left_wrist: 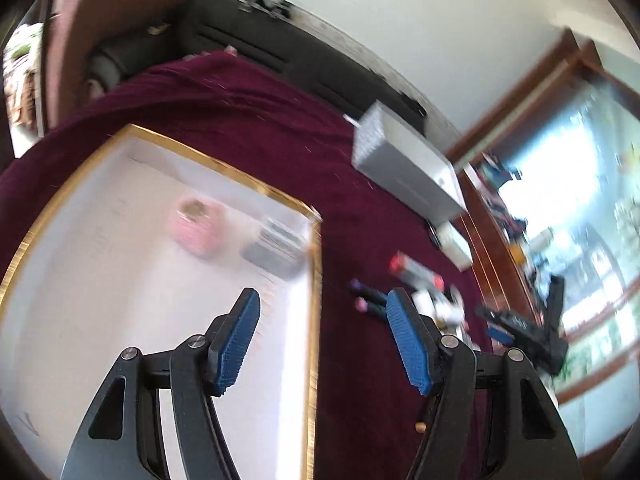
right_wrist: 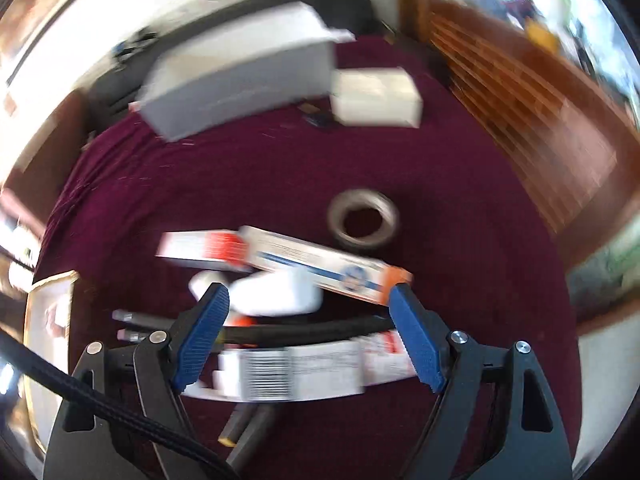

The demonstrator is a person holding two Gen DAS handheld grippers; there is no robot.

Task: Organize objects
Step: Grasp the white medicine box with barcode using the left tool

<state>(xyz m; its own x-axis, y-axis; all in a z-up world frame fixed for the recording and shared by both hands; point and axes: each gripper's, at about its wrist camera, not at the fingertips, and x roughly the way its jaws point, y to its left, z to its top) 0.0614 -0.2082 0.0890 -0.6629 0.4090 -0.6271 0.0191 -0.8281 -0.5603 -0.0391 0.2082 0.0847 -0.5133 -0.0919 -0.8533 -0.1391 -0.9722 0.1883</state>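
My left gripper is open and empty above the right edge of a white tray with a gold rim. In the tray lie a pink round object and a grey box. My right gripper is open and empty over a heap on the maroon cloth: a long white and orange carton, a red and white box, a white bottle, a flat box with a barcode, dark markers and a tape roll. The heap also shows in the left wrist view.
A large grey-white box and a smaller white box stand at the far side of the cloth. A black braided cable crosses below the right gripper. A wooden frame runs along the right. A dark sofa is behind.
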